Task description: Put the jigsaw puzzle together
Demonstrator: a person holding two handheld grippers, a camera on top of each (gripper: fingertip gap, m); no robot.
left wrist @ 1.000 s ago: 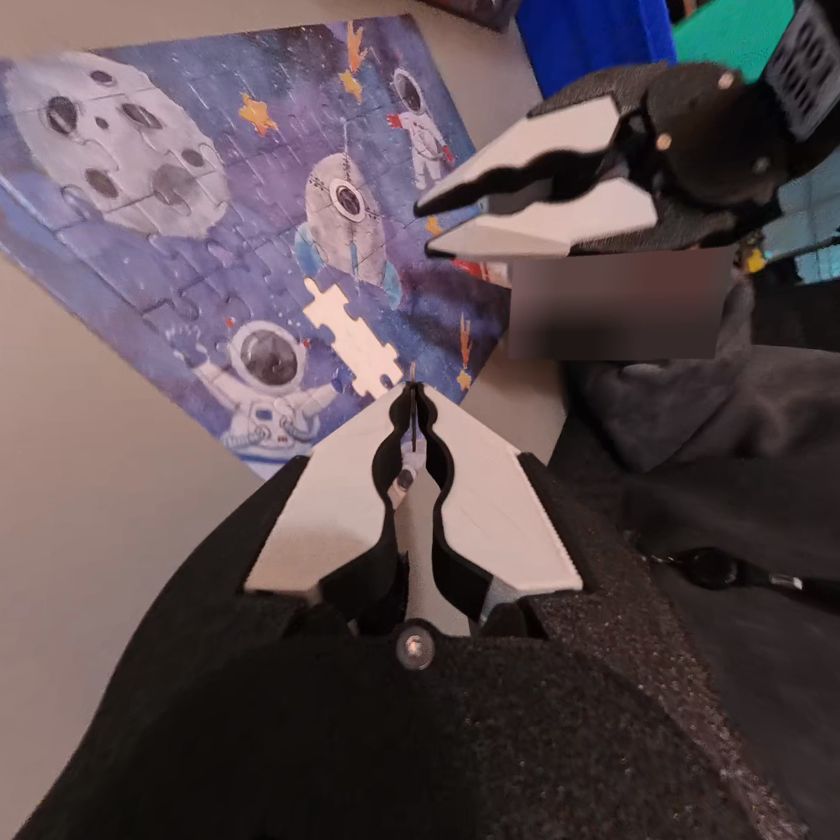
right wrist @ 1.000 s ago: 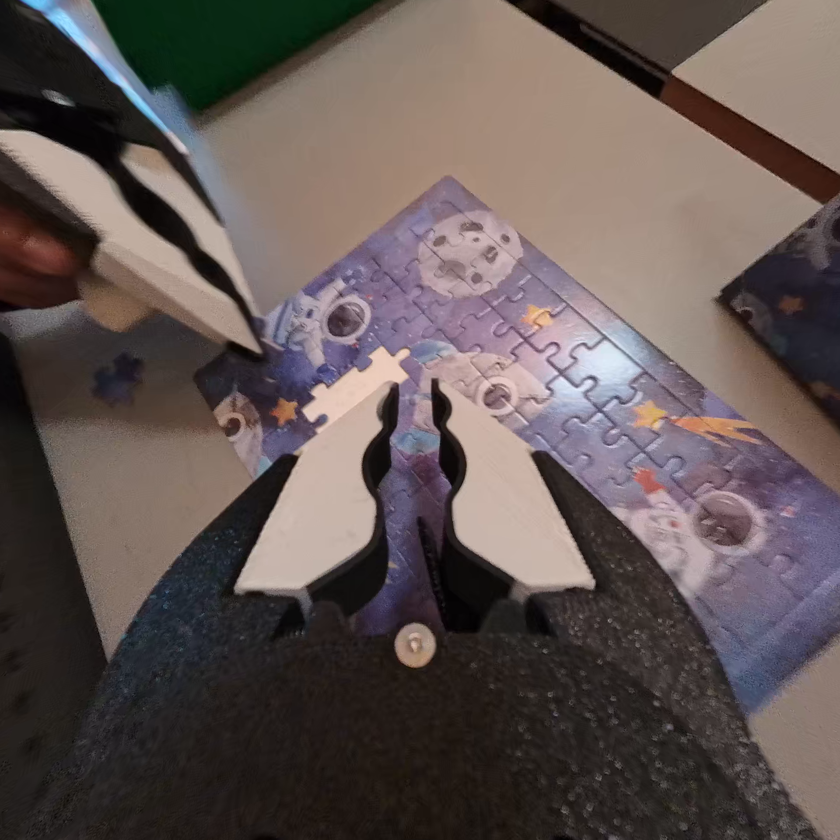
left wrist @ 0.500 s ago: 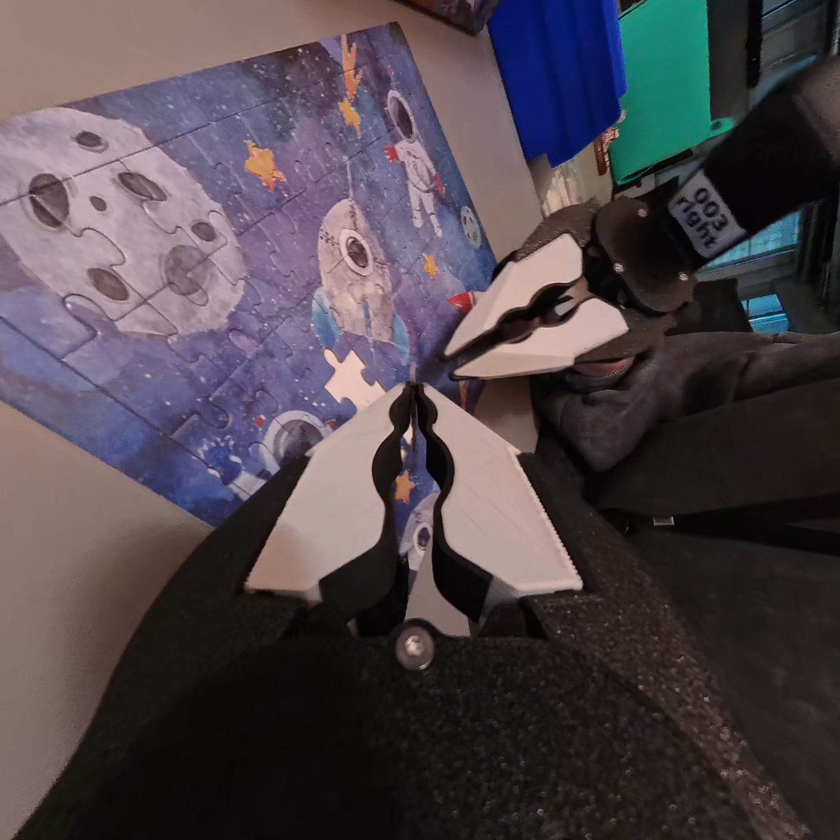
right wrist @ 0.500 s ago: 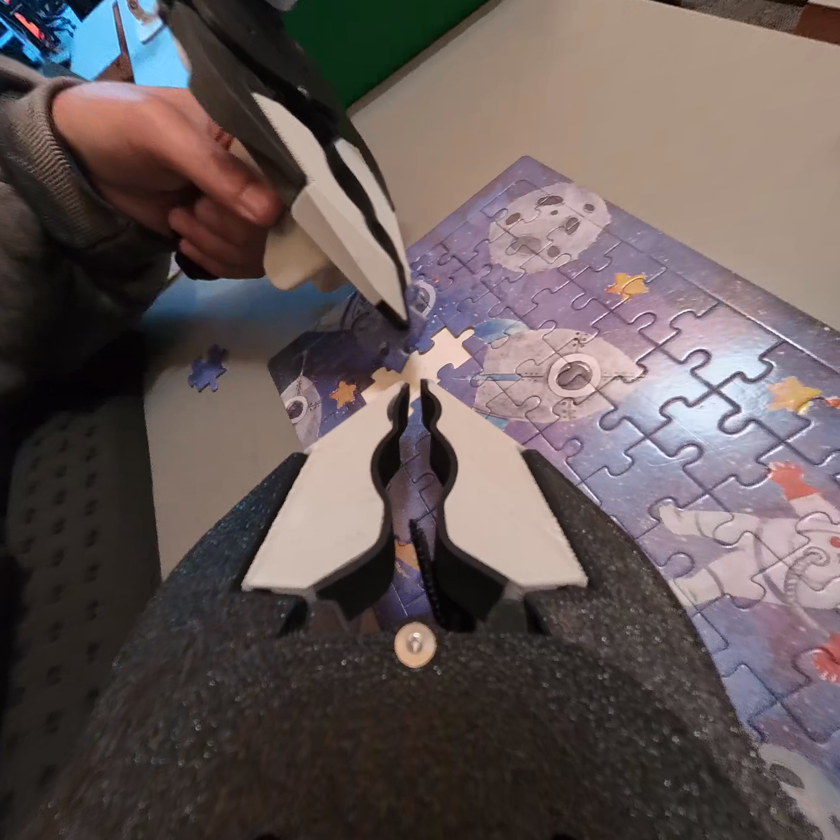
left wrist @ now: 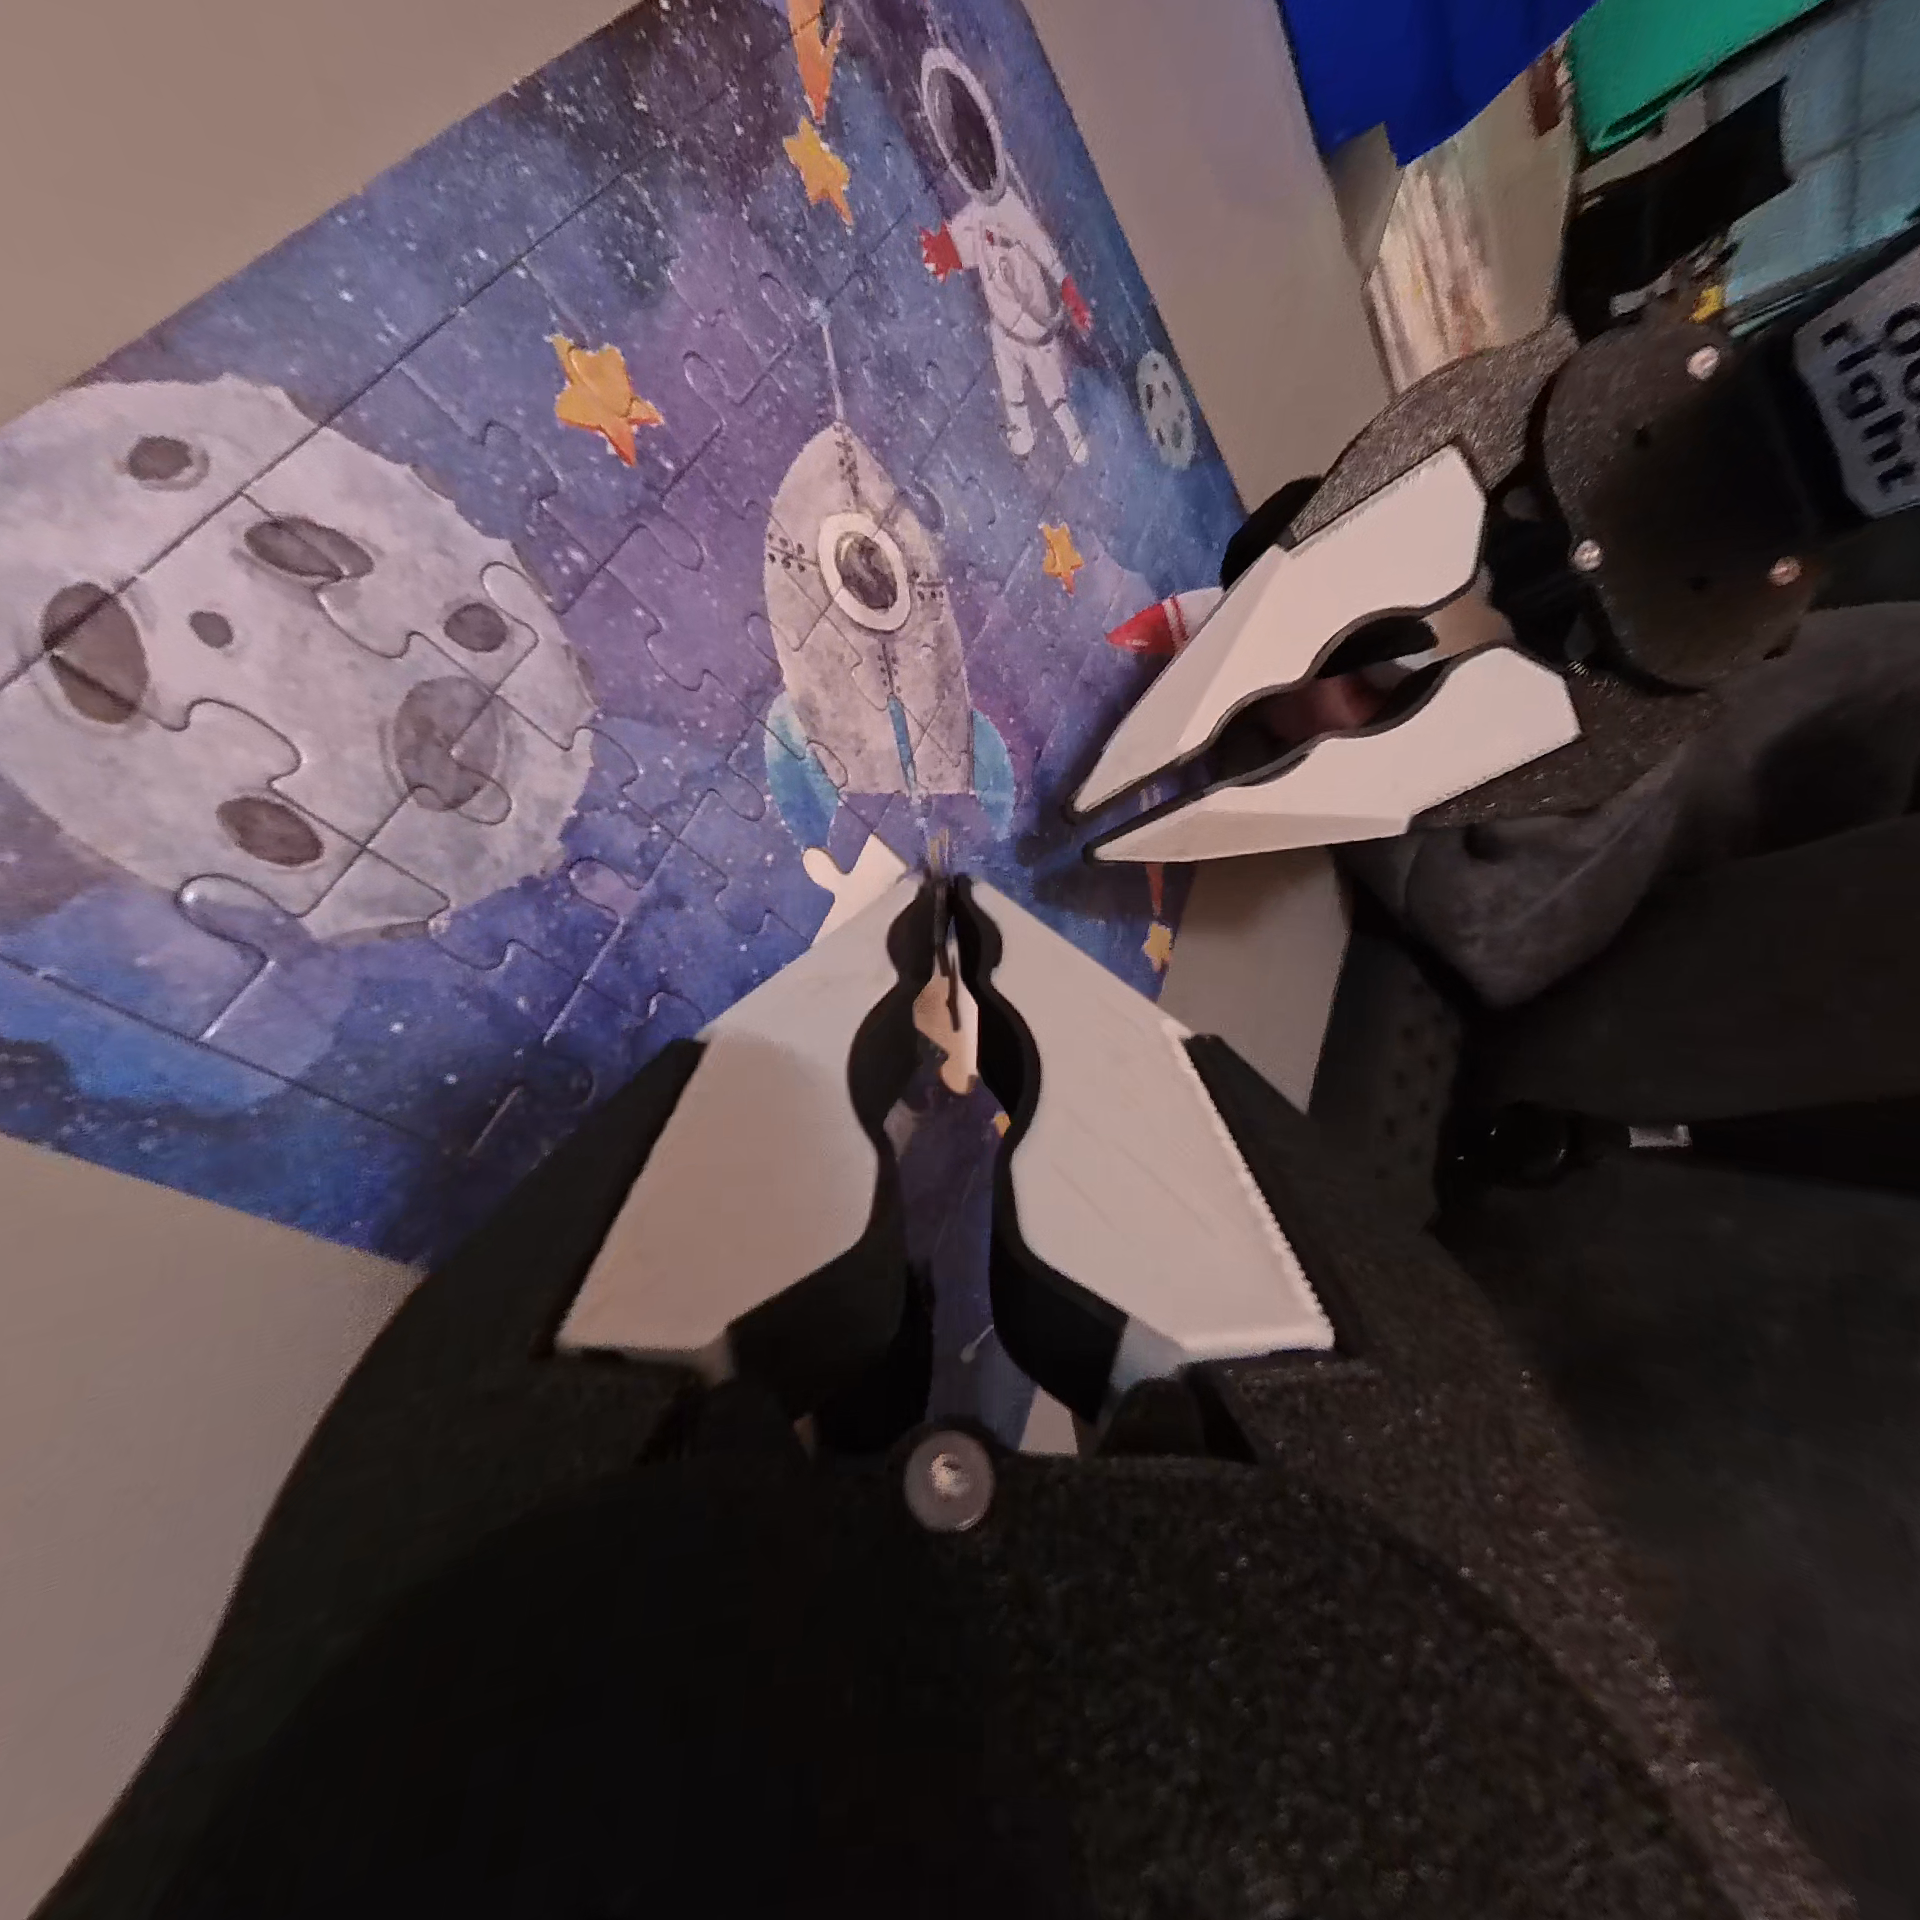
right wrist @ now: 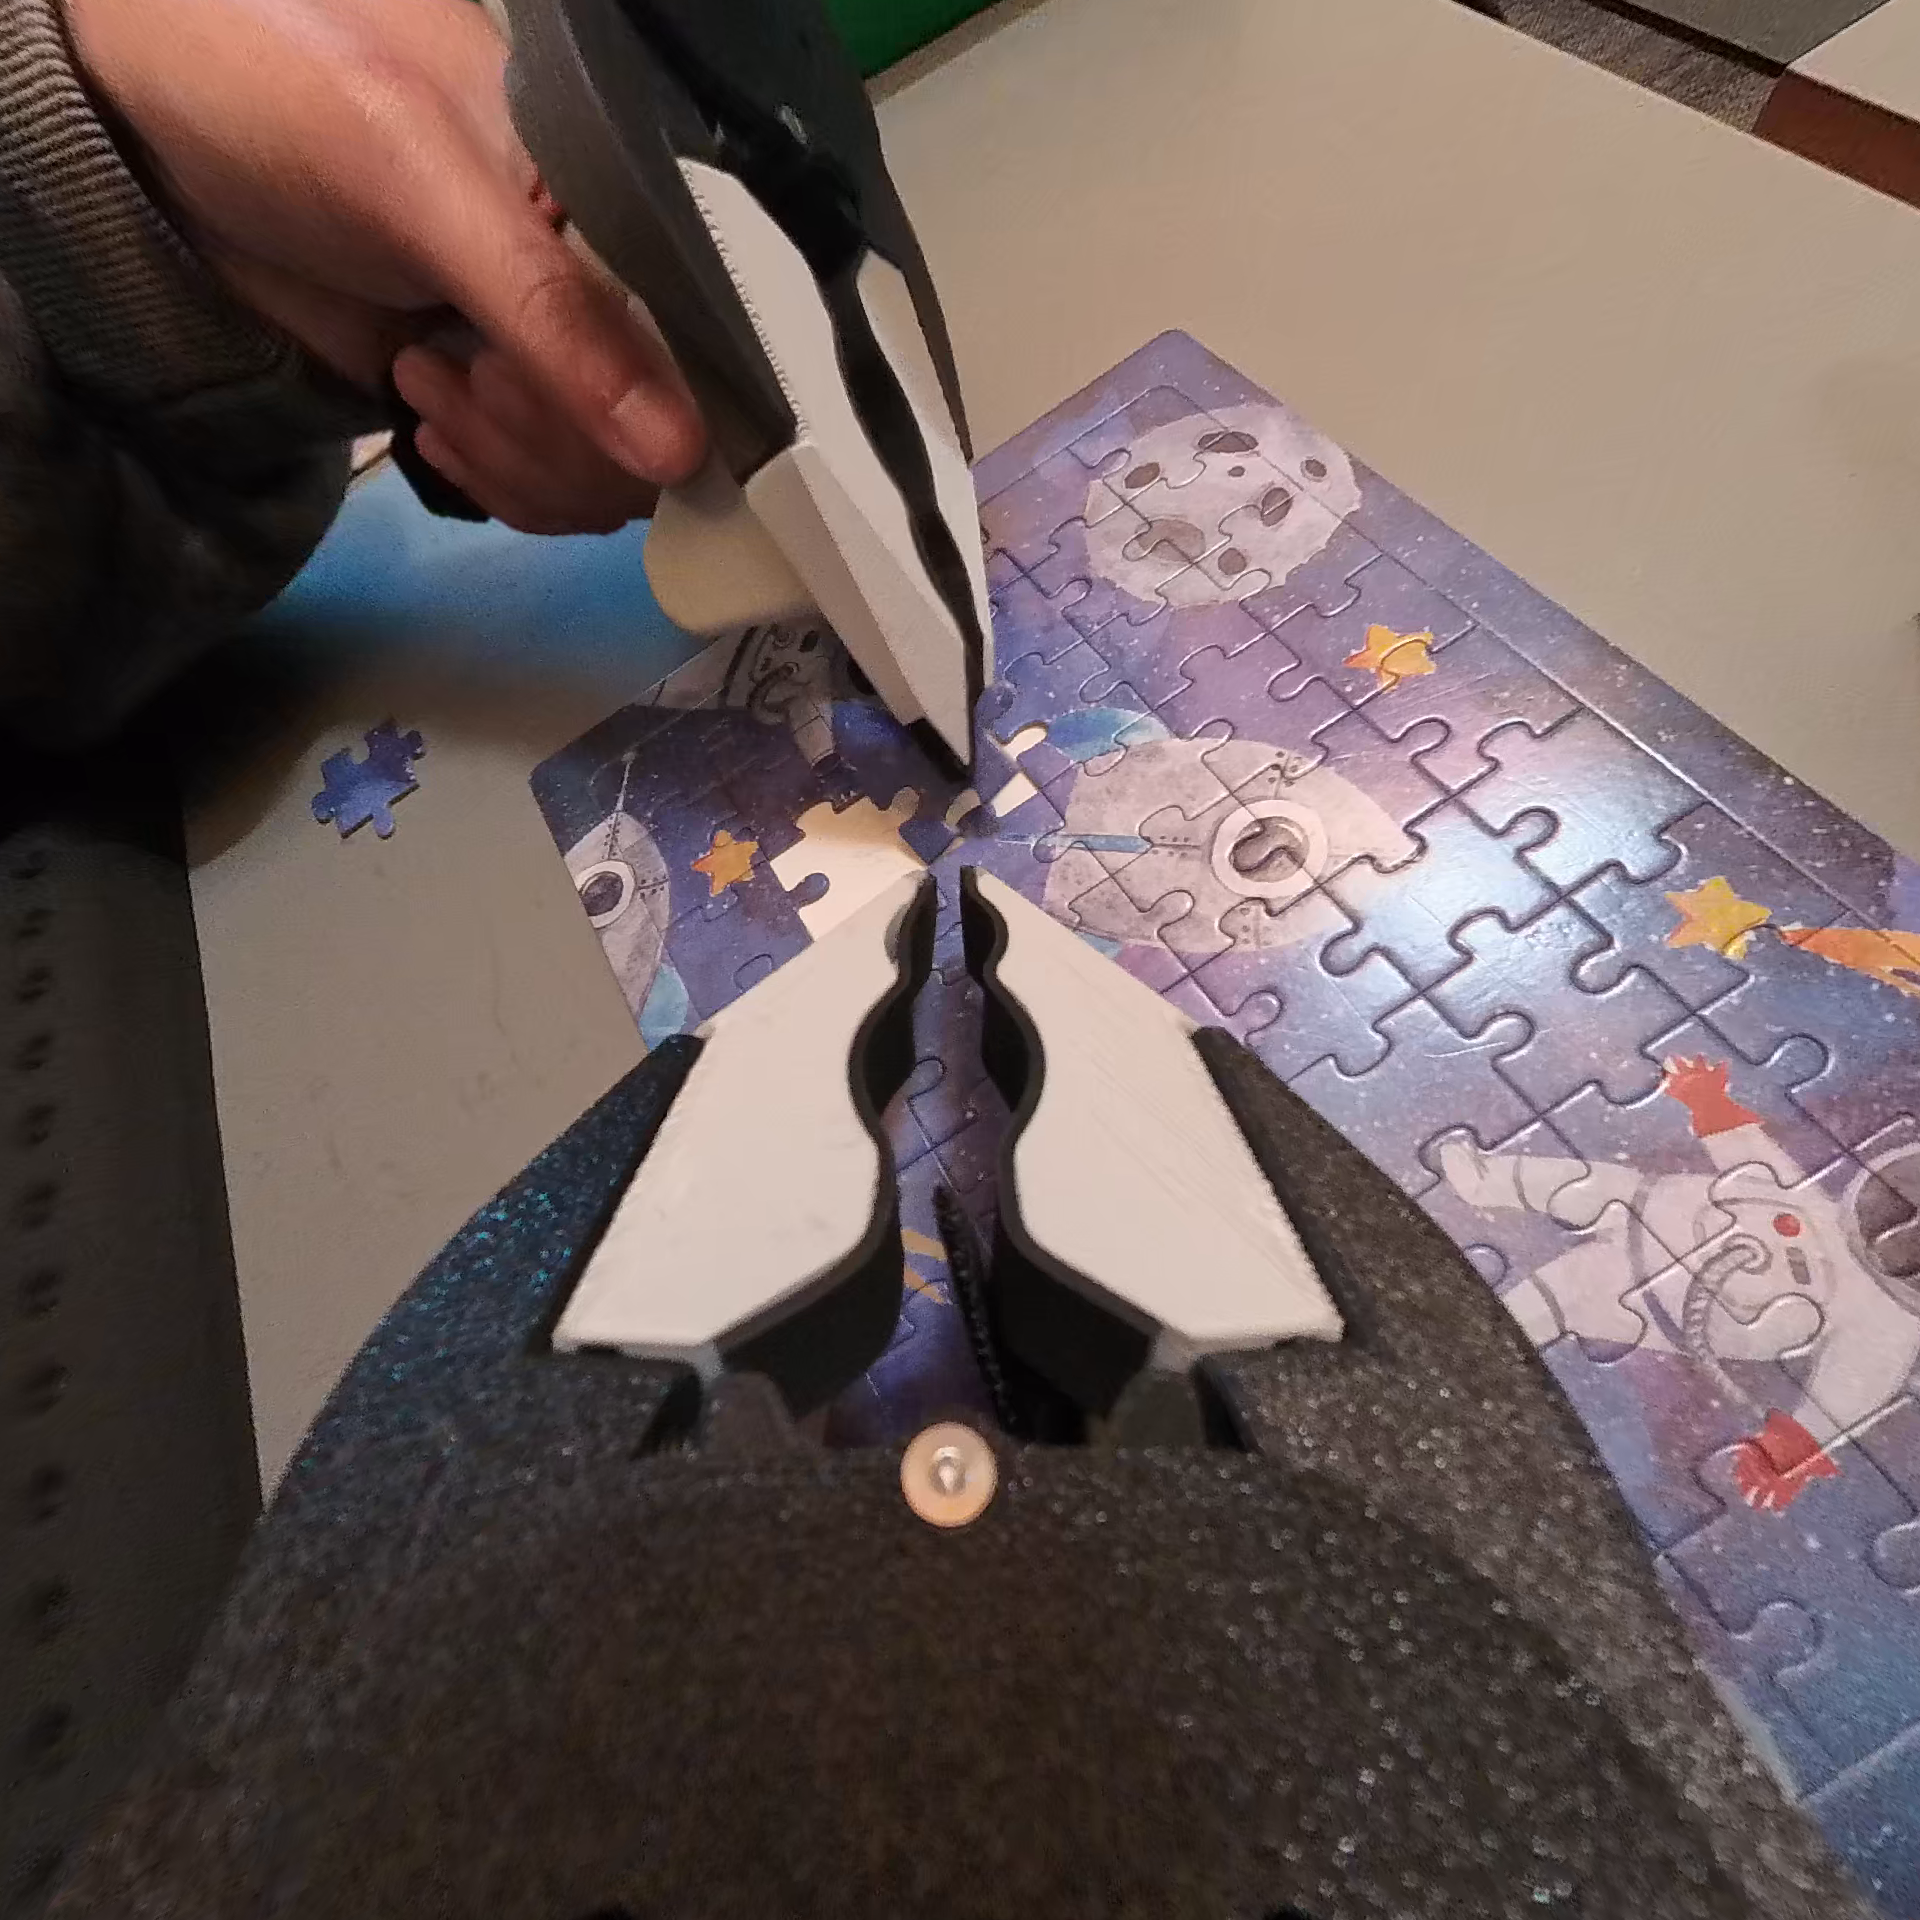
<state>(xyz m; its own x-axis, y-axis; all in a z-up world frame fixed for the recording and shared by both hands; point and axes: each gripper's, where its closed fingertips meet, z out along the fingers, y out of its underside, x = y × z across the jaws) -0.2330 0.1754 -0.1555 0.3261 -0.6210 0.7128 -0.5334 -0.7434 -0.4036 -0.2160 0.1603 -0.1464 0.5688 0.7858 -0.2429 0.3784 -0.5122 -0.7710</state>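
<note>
Held the left tool [left wrist: 940, 888] pinched together on a small blue puzzle piece [right wrist: 935, 826], seen almost edge-on, with the tips lowered to the pale gap [right wrist: 842, 847] in the space-themed jigsaw puzzle [right wrist: 1455, 831] that lay flat on the beige tabletop [right wrist: 1351, 208]. Kept the right tool [right wrist: 945, 883] slightly apart and clamped on nothing, just beside the same gap. Left one more loose blue piece [right wrist: 369, 779] on the tabletop, near the puzzle's edge.
</note>
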